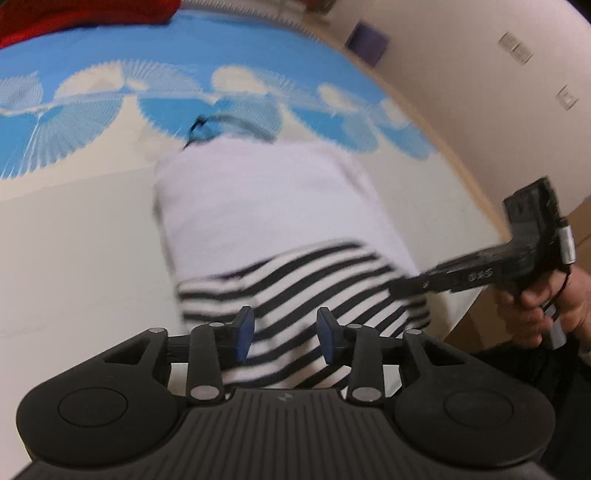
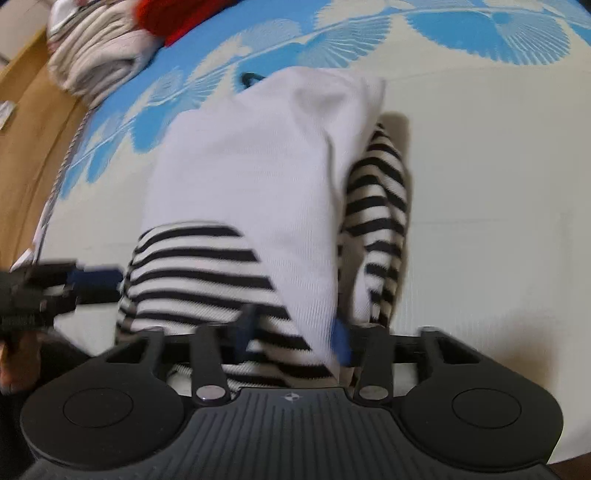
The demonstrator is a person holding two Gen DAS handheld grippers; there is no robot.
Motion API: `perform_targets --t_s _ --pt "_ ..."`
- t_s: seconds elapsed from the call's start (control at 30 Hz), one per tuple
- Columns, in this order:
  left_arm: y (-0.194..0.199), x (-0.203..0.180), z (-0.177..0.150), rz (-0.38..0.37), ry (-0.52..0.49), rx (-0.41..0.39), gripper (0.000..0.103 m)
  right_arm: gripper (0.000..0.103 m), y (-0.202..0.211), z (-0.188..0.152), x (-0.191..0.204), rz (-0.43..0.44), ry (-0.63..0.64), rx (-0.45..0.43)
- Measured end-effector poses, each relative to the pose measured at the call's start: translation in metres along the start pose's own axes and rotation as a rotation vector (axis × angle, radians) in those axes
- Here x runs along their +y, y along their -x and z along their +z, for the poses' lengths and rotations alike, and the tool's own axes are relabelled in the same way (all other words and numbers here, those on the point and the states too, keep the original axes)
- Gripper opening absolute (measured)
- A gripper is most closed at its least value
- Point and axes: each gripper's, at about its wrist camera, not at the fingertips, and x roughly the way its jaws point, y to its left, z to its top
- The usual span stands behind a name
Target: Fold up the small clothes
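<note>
A small white garment with black-and-white striped sleeves (image 1: pixel 258 206) lies on the cream part of a mat, also seen in the right wrist view (image 2: pixel 251 177). Both striped sleeves are folded in over the white body. My left gripper (image 1: pixel 284 334) is open, its blue pads either side of the striped near edge without pinching it. My right gripper (image 2: pixel 295 330) is open around the near hem, with white and striped cloth between its fingers. The right gripper shows in the left wrist view (image 1: pixel 406 286) at the garment's right edge, and the left gripper shows in the right wrist view (image 2: pixel 96 278) at its left edge.
The mat (image 1: pixel 74 240) has a blue fan pattern along its far side (image 2: pixel 480 29). A red cloth (image 1: pixel 74 14) and a pile of folded pale clothes (image 2: pixel 92 59) lie at the far end. Wooden floor (image 2: pixel 26 122) lies left of the mat, a wall (image 1: pixel 480 92) to the right.
</note>
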Motion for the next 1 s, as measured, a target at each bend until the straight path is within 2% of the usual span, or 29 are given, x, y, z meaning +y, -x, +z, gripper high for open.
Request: perform_targets --t_s 0.03,0.1,0.17,0.2,0.23,0.3,0.33,0.4,0.47,0.53,0.57,0.6,0.63,0.7,0.77,0.8,0.9,0.97,1.0 --pt "0.001 -0.004 0.001 -0.024 -0.009 -0.019 0.045 0.005 0.005 0.0 0.001 0.02 -0.004 -0.015" --pt "0.0 -0.016 0.0 -0.069 -0.039 -0.035 0.045 0.004 0.022 0.0 0.002 0.05 0.0 -0.065" --pt "-0.007 -0.028 -0.003 -0.087 -0.084 -0.006 0.045 0.004 0.042 0.001 0.002 0.104 -0.007 -0.121" --pt "-0.015 -0.034 -0.006 -0.07 -0.121 0.031 0.045 0.004 0.048 0.002 0.0 0.115 -0.006 -0.132" --pt "-0.027 -0.039 -0.012 -0.013 -0.181 0.101 0.043 0.004 0.05 0.002 -0.001 0.109 0.004 -0.13" --pt "-0.048 -0.037 -0.025 0.088 -0.24 0.222 0.041 0.004 0.041 -0.003 -0.004 0.026 0.048 -0.074" --pt "-0.05 -0.035 -0.027 0.087 -0.234 0.24 0.041 0.004 0.029 -0.007 -0.003 -0.04 0.081 -0.018" --pt "-0.039 -0.031 -0.021 0.044 -0.198 0.219 0.041 0.004 0.004 -0.011 0.002 -0.115 0.123 0.058" --pt "-0.023 -0.018 -0.016 0.009 -0.125 0.172 0.041 0.004 -0.001 -0.011 0.009 -0.144 0.159 0.05" --pt "-0.007 -0.001 -0.011 -0.003 -0.039 0.109 0.041 0.004 0.003 -0.006 0.007 -0.118 0.128 0.026" --pt "-0.005 0.006 -0.013 0.006 -0.005 0.107 0.041 0.004 0.005 -0.005 0.006 -0.116 0.125 0.02" --pt "-0.007 0.014 -0.016 0.033 0.029 0.132 0.041 0.004 0.006 -0.004 0.005 -0.117 0.127 0.022" --pt "-0.016 0.023 -0.022 0.088 0.051 0.195 0.039 0.004 0.004 -0.005 0.005 -0.119 0.128 0.029" --pt "-0.03 0.031 -0.032 0.154 0.052 0.284 0.049 0.004 -0.002 -0.007 0.004 -0.124 0.134 0.043" --pt "-0.026 0.028 -0.029 0.145 0.034 0.262 0.048 0.006 0.0 -0.006 0.007 -0.1 0.129 0.039" --pt "-0.023 0.027 -0.027 0.131 0.037 0.24 0.048 0.008 0.005 -0.005 0.005 -0.088 0.117 0.019" --pt "-0.012 0.032 -0.021 0.083 0.111 0.169 0.048 0.026 0.027 0.004 -0.004 0.003 0.021 -0.122" --pt "-0.008 0.034 -0.016 0.063 0.145 0.126 0.049 0.057 0.036 0.007 -0.009 0.056 -0.046 -0.219" --pt "-0.008 0.033 -0.011 0.056 0.162 0.107 0.055 0.059 0.036 0.01 -0.013 0.053 -0.09 -0.244"
